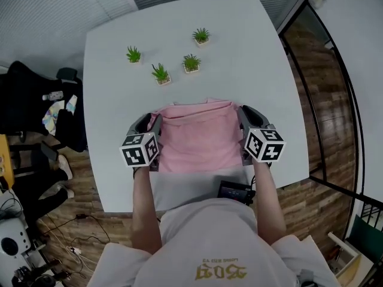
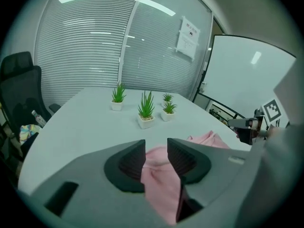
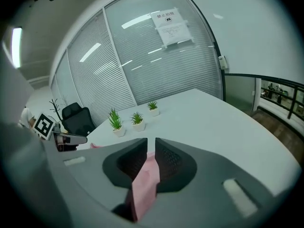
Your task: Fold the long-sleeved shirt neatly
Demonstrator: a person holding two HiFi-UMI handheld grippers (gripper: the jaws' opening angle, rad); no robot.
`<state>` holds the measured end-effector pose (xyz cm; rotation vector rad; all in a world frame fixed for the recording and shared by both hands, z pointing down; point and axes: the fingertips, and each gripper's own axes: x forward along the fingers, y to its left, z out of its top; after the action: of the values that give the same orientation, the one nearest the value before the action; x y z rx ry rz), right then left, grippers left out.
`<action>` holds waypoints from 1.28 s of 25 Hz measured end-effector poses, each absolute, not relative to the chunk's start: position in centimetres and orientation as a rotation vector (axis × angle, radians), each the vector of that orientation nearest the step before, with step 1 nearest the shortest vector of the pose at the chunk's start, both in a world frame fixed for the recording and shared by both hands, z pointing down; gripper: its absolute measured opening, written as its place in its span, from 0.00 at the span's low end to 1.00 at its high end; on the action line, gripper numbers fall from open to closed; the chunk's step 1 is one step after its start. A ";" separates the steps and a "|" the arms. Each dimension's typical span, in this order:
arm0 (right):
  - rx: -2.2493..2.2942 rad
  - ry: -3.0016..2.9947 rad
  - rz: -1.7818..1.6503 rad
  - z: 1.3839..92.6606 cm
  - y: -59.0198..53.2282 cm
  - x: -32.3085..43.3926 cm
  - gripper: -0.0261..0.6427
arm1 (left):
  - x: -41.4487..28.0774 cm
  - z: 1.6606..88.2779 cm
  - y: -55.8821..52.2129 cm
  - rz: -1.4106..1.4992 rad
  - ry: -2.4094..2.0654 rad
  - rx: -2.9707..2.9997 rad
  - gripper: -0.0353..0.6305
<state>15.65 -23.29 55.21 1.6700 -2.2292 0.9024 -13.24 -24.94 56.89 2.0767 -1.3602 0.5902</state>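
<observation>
A: Where is the long-sleeved shirt [image 1: 197, 139]?
B: Centre frame, part-folded on the counter [image 1: 119, 100]. The fingers of the left gripper [image 1: 152, 123] and the right gripper [image 1: 246, 117] are nearly closed, each pinching a side edge.
A: Which step?
B: Mid-fold, we judge. Next, we carry both edges over evenly.
A: Any writing?
B: The notice [image 3: 171, 27] on the glass is unreadable.

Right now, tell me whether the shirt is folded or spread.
Folded, at least partly: the shirt shows as a compact rectangle, no sleeves sticking out.
</observation>
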 end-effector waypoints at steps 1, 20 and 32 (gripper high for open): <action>1.670 -2.241 0.888 54.6 -23.0 15.4 0.13 | -13.0 56.2 -24.7 0.583 -1.365 2.094 0.27; 1.684 -2.389 0.591 47.4 -19.0 12.9 0.05 | -10.5 48.4 -21.1 0.434 -1.400 2.301 0.06; 1.669 -2.380 0.605 47.8 -18.8 13.0 0.05 | -9.5 49.4 -21.0 0.458 -1.350 2.298 0.06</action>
<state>12.98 -18.79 47.83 1.6687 -2.3799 0.6048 -9.46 -21.03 49.44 2.2976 -1.3501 0.4585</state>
